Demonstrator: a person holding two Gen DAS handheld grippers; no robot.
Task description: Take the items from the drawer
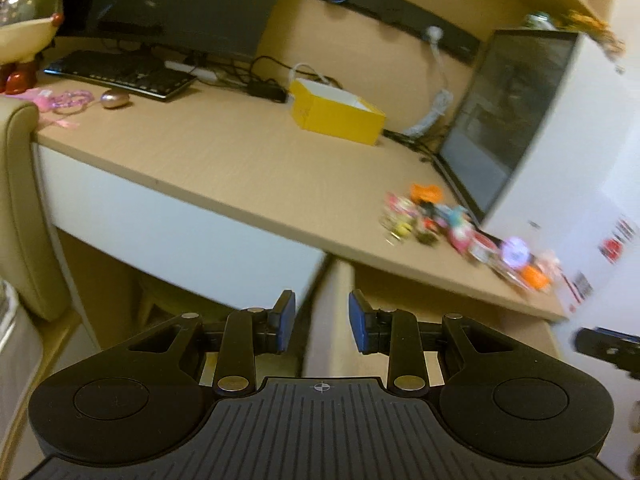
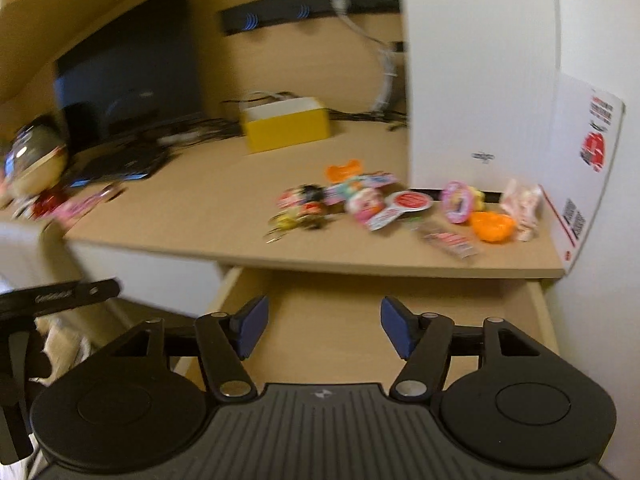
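Observation:
The wooden drawer [image 2: 472, 300] stands pulled out under the desk's front edge, and the part of its floor I can see is bare wood. My right gripper [image 2: 325, 320] hovers over it, open, with nothing between its blue pads. A heap of small colourful toys and packets [image 2: 380, 204] lies on the desktop above the drawer, beside the white computer tower [image 2: 480, 80]. My left gripper [image 1: 322, 314] is open and empty, held in front of the desk edge left of the drawer. The same toys [image 1: 460, 232] show blurred at the right of the left wrist view.
A yellow open box [image 1: 336, 114] sits mid-desk. Behind it are cables, a monitor [image 1: 172, 0], a keyboard [image 1: 120, 74] and a mouse [image 1: 115, 99]. A round figurine [image 1: 24, 20] stands at far left. A beige chair back [image 1: 24, 208] is left of the desk.

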